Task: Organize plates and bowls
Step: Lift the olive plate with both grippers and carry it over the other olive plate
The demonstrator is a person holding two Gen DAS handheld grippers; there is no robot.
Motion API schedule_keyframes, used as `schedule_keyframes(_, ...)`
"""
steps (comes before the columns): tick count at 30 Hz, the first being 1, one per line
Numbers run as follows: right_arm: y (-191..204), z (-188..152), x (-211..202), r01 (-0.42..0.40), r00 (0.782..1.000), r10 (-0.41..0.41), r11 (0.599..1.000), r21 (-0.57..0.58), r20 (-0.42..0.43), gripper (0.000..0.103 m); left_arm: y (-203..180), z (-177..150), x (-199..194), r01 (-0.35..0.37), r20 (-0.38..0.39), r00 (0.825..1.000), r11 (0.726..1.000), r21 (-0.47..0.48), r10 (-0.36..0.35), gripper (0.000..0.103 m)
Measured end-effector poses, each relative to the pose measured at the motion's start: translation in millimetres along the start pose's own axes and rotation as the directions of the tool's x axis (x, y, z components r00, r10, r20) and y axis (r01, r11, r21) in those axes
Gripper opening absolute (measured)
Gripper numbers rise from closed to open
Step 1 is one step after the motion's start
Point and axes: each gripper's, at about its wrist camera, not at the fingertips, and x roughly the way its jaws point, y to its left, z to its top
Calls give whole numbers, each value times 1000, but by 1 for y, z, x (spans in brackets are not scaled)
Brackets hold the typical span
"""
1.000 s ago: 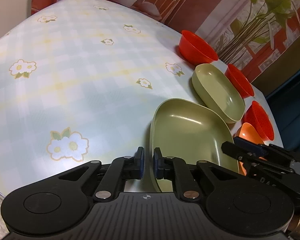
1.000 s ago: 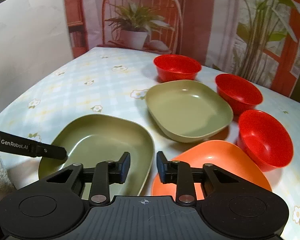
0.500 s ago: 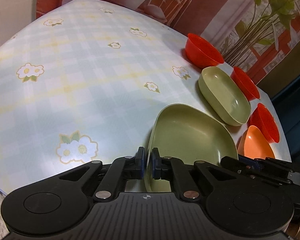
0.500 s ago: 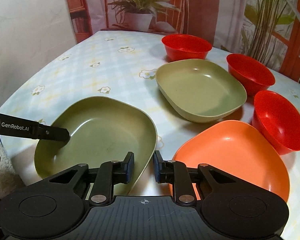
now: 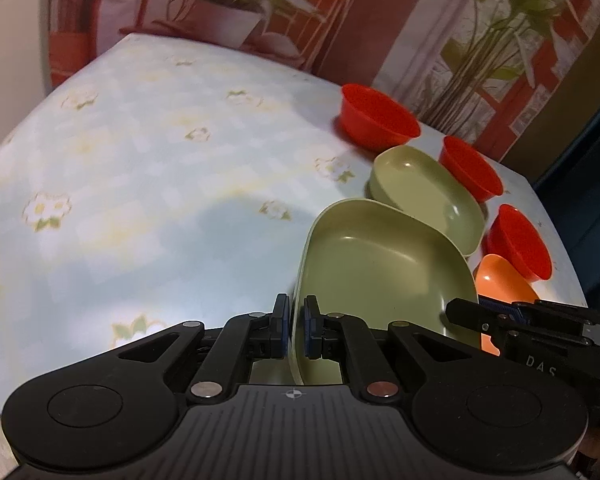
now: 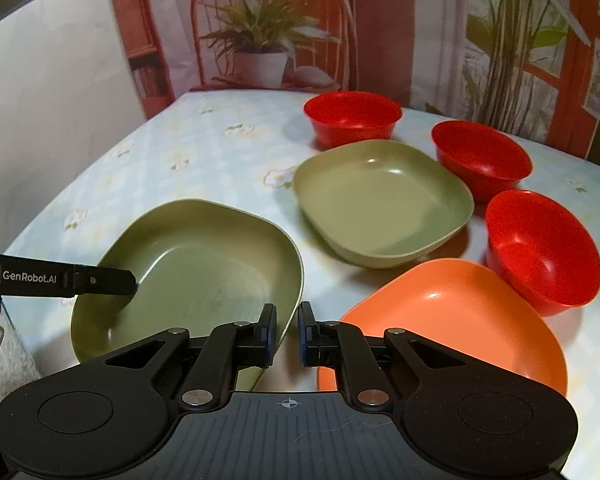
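My left gripper (image 5: 296, 332) is shut on the rim of a green plate (image 5: 380, 272) and holds it lifted and tilted above the table; it also shows in the right wrist view (image 6: 196, 276). My right gripper (image 6: 287, 332) has its jaws astride that plate's opposite rim, with a gap left. A second green plate (image 6: 380, 204) lies farther back. An orange plate (image 6: 456, 316) lies at the near right. Three red bowls stand behind and to the right: one (image 6: 352, 118), another (image 6: 480, 158), the nearest (image 6: 540, 248).
The table (image 5: 140, 184) has a pale checked cloth with flowers; its left half is bare. A chair and potted plants (image 6: 260, 44) stand behind the far edge. A white wall panel (image 6: 40, 92) is at the left.
The left gripper has raised and tilted the green plate and the view has swung up. The right gripper's jaws have narrowed around the plate's other rim.
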Motion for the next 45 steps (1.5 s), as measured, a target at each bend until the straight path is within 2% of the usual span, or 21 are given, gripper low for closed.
schedule_keyframes(18,-37,28,-17,15,995,-24,996,90,100,10,-41,41,7,33,46,998,996,87,-37,8)
schedule_keyframes(36,-74,33,-24,38,990,-60,986,163,129,10,-74,57,25,53,17,998,986,161,-57,8)
schedule_keyframes(45,-90,23,-24,17,993,-41,977,212,113,10,-83,54,35,50,-24,999,979,195,-46,9)
